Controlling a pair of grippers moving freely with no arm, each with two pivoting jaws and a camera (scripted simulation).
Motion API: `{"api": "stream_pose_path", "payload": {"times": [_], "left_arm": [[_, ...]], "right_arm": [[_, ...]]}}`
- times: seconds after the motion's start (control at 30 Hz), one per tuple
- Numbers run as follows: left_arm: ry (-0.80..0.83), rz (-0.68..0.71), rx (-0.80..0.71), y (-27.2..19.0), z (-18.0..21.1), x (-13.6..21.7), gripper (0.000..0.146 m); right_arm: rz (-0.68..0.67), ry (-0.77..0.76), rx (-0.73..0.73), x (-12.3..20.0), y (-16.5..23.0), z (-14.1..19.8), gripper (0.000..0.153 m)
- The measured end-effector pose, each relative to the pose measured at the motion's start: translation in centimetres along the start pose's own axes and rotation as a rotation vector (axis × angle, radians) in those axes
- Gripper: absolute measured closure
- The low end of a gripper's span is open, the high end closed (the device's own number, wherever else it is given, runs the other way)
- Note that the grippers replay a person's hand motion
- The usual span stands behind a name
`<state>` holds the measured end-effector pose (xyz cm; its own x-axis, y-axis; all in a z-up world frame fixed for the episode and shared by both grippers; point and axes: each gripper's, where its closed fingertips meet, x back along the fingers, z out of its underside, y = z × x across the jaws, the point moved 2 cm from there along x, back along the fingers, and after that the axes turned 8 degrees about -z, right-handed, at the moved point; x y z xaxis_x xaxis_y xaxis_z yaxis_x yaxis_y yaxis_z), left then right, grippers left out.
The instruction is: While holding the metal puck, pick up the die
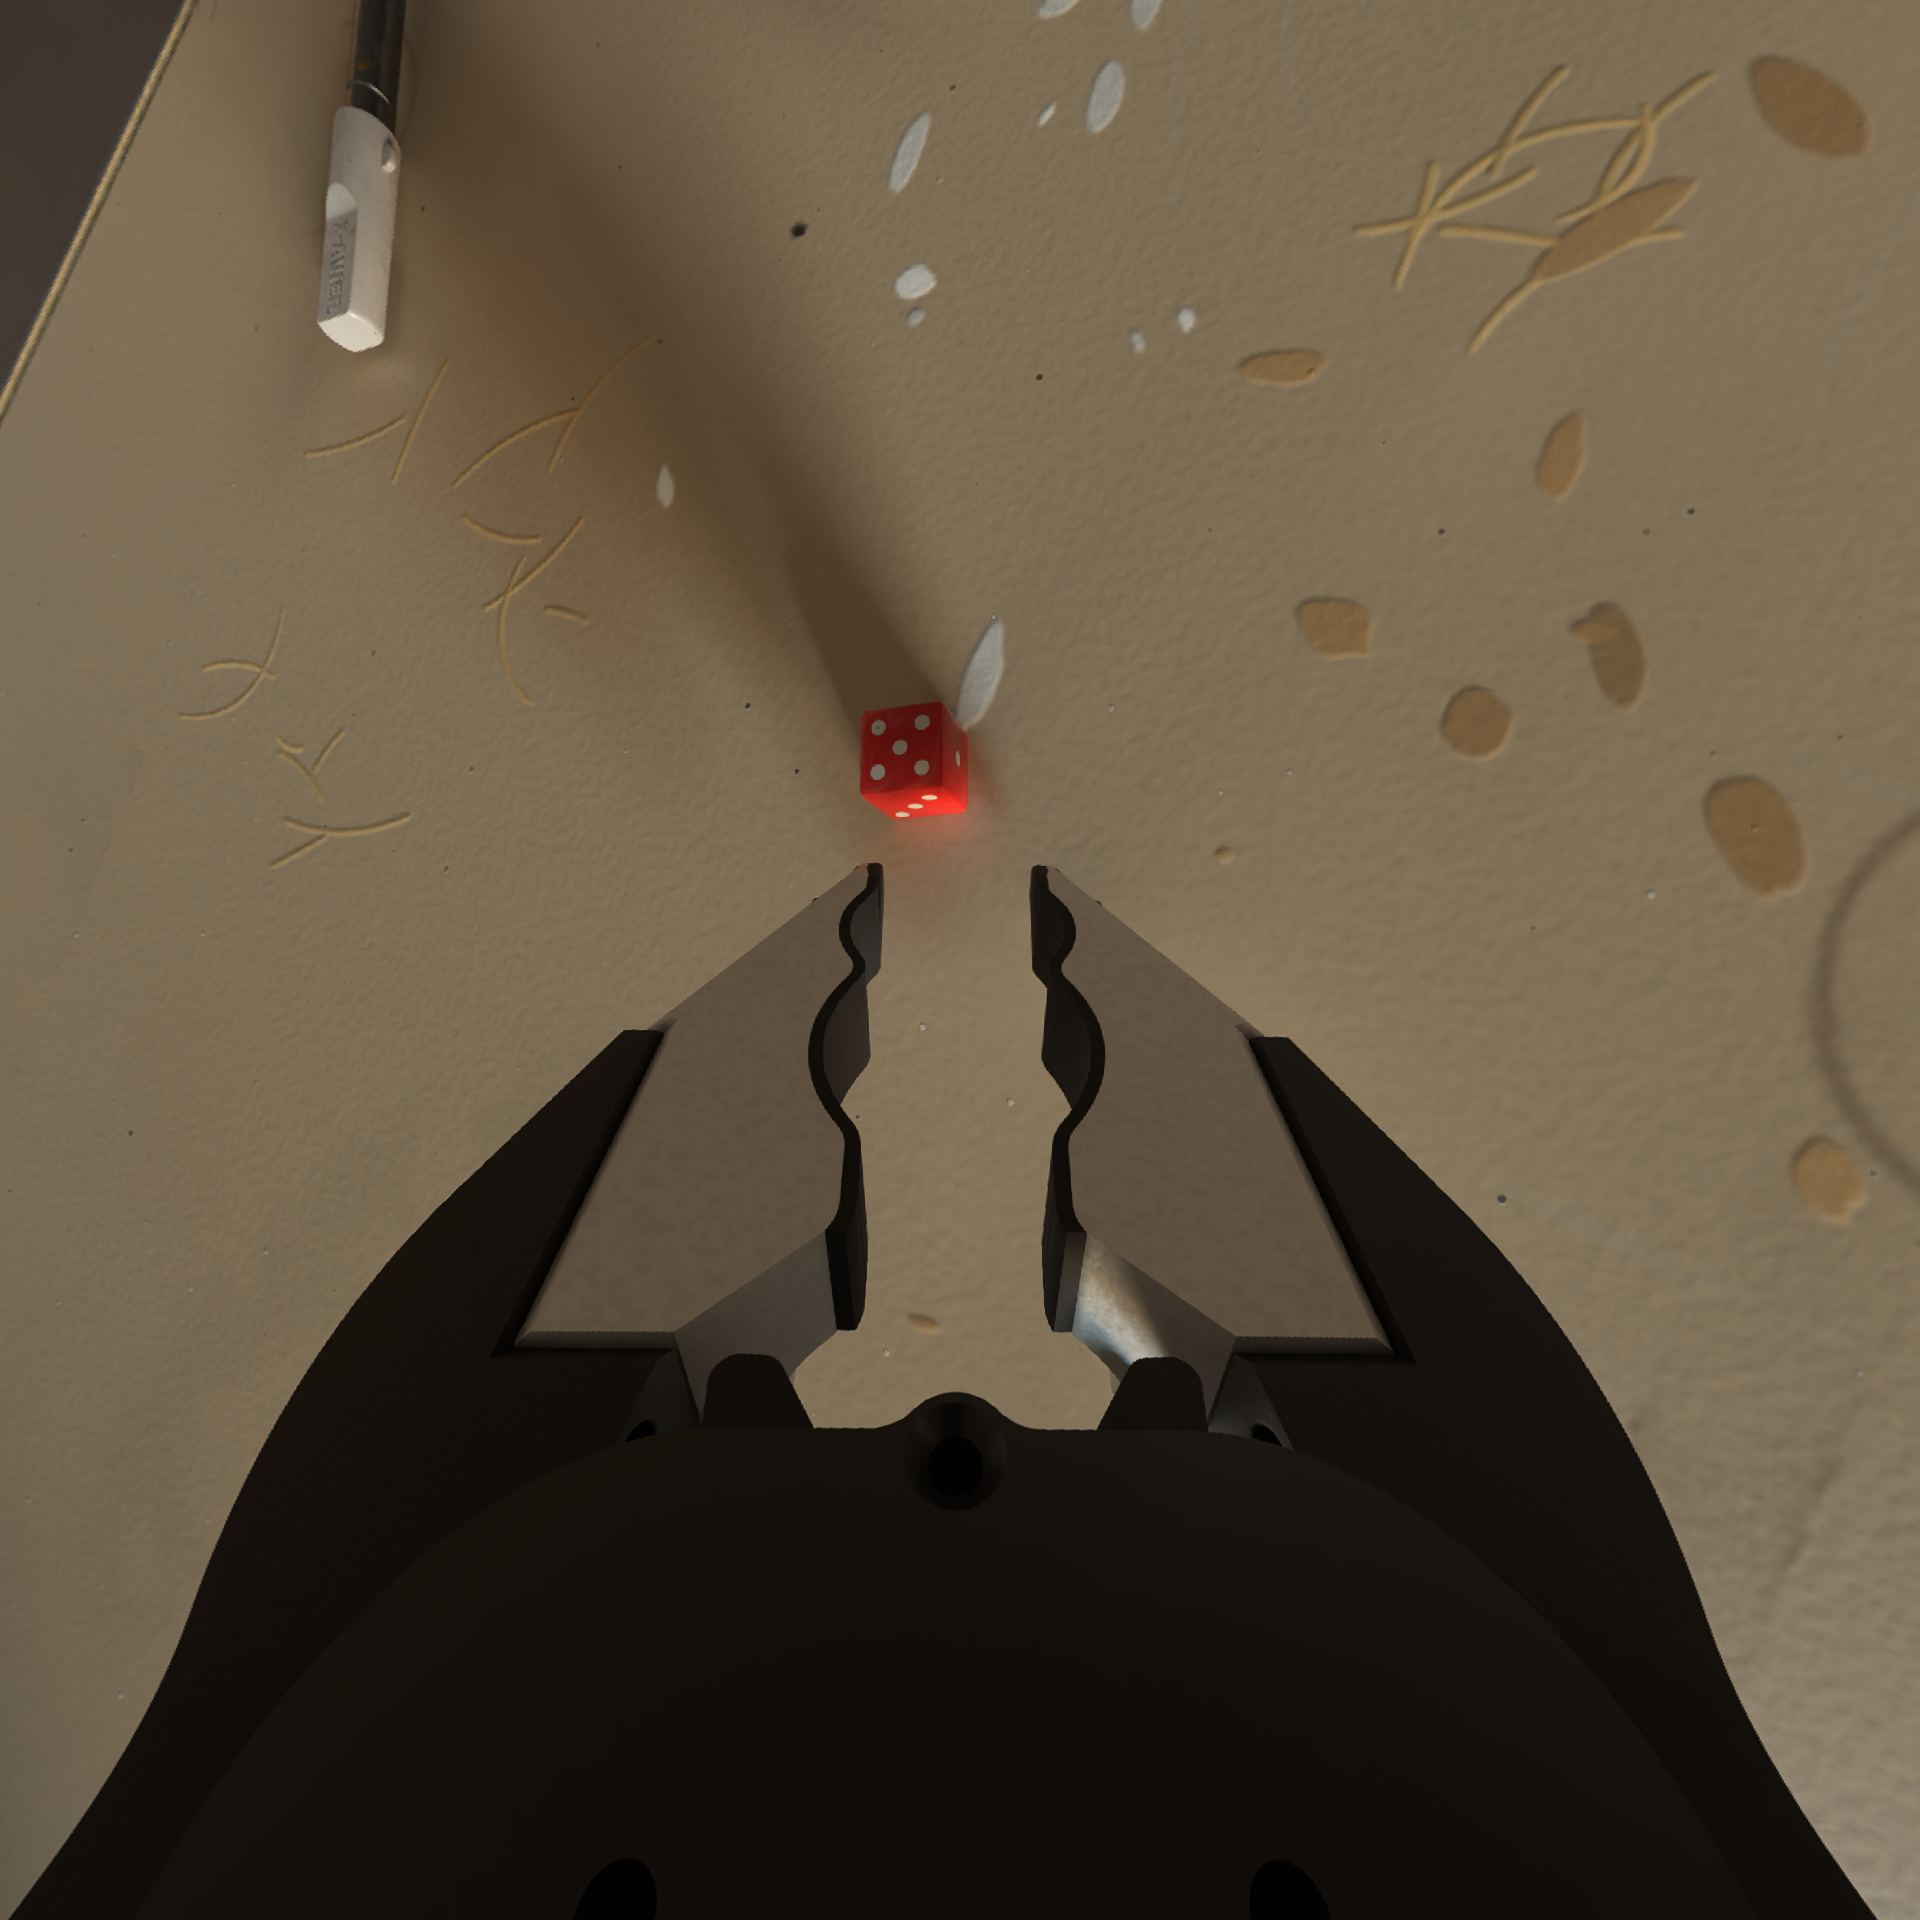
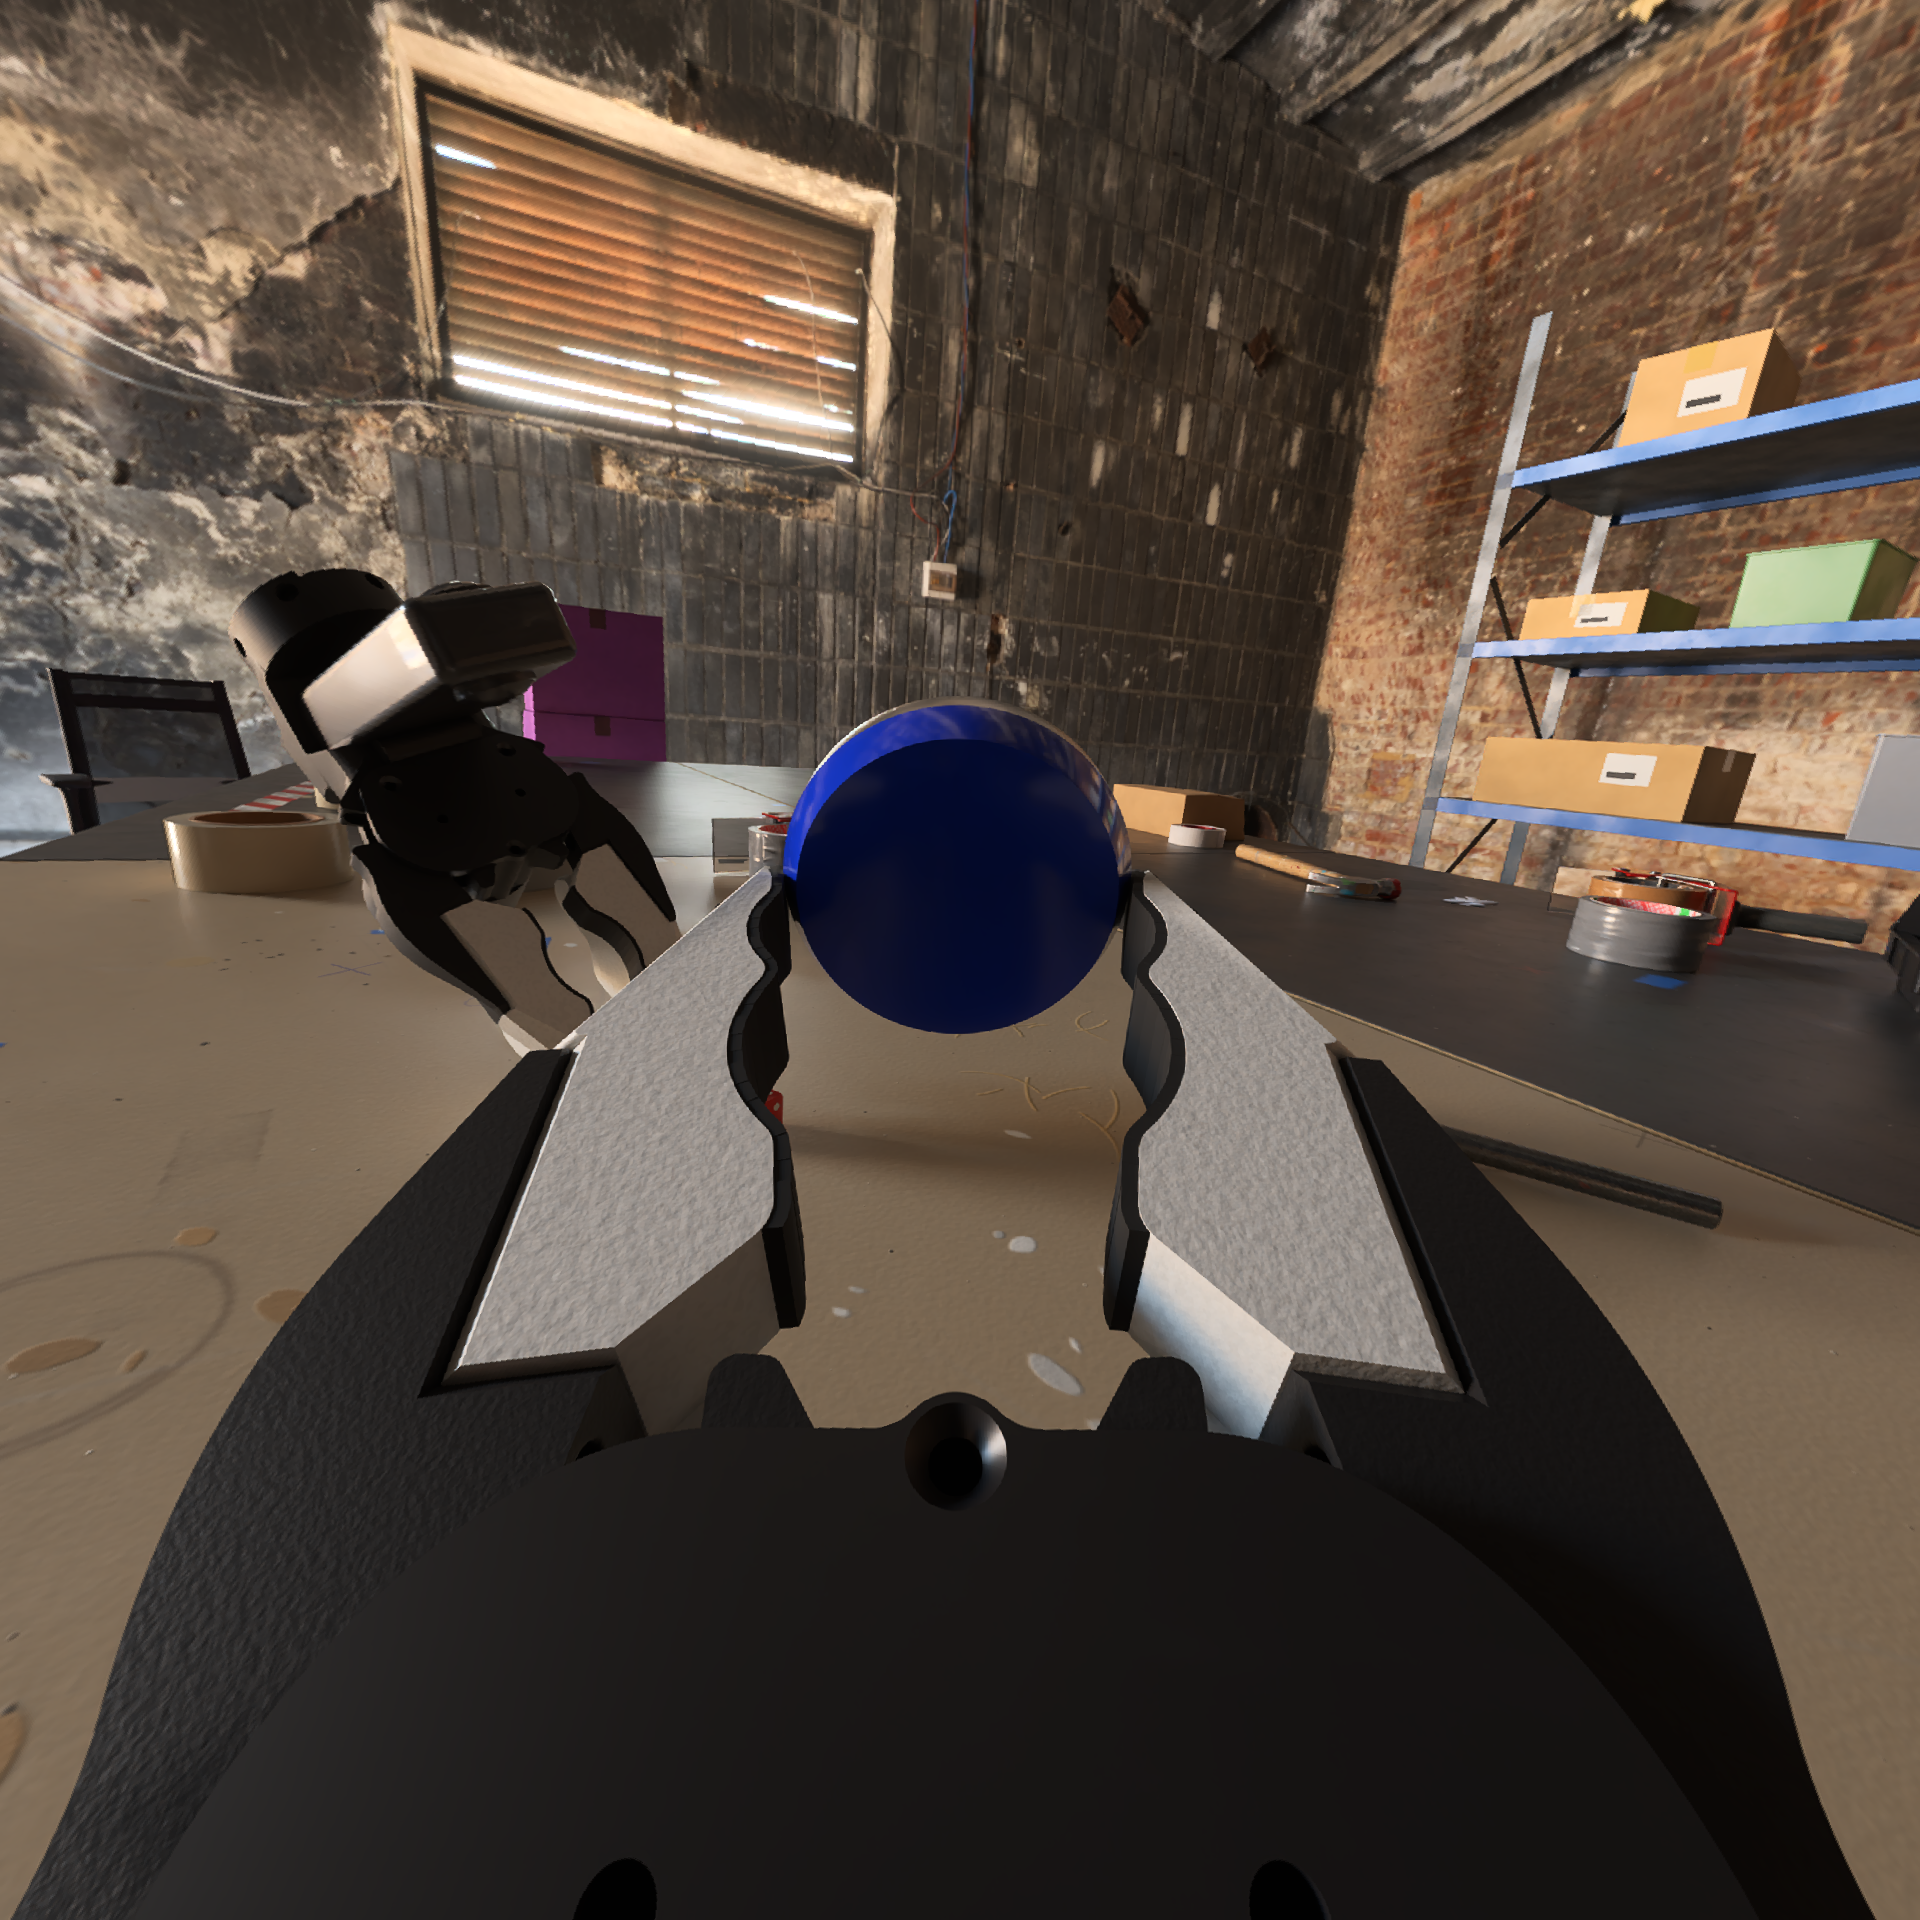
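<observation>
Between the spread jaws of the left gripper point(image 1: 957, 871), just ahead of the fingertips, a red die point(image 1: 913, 764) with white pips is seen resting on the tan surface point(image 1: 1299, 935). The die is not touched by either finger; a clear gap is left on both sides, and nothing is held by this gripper. White and brown paint flecks and thin scratches are scattered over the surface around the die. Near the surface's far left edge, well apart from the die, a black pen with a white cap point(image 1: 358, 223) is laid.

In the right wrist view, a blue puck point(image 2: 956, 873) is clamped at the tips of the right gripper point(image 2: 954, 885), held on edge above the surface with its flat face turned toward the camera. To the left and farther off, the left gripper point(image 2: 551, 1023) is seen tilted downward toward the surface, its tips partly hidden behind the right gripper's finger. A roll of brown tape point(image 2: 255, 847) is seen behind it. Blue shelving point(image 2: 1704, 644) with cardboard boxes is set against the brick wall on the right.
</observation>
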<state>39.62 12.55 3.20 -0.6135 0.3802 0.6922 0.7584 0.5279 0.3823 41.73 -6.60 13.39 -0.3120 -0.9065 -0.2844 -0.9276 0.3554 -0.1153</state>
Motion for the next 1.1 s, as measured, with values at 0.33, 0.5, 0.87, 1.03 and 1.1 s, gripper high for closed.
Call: {"api": "stream_pose_path", "payload": {"times": [0.33, 0.5, 0.87, 1.03, 1.1], "left_arm": [[-0.024, -0.008, 0.022, 0.7, -1.2, 0.0, 0.12], [0.0, -0.023, 0.001, 0.7, -1.0, -0.9, 0.12], [0.08, 0.026, 0.029, 0.9, -1.7, -2.3, 0.124], [0.041, 0.048, 0.049, 1.1, -1.8, -2.5, 0.126], [0.024, 0.049, 0.061, 1.1, -1.8, -2.5, 0.126]], "right_arm": [[-0.001, -0.007, -0.01, 0.1, -0.1, -0.1, 0.088], [-0.002, -0.006, -0.009, 0.1, -0.1, 0.0, 0.088], [0.004, -0.007, -0.01, 0.1, -0.2, -0.1, 0.088], [0.034, 0.001, -0.038, 0.2, -0.5, 0.0, 0.088], [0.052, -0.004, -0.044, 0.3, -0.7, 0.0, 0.088]]}}
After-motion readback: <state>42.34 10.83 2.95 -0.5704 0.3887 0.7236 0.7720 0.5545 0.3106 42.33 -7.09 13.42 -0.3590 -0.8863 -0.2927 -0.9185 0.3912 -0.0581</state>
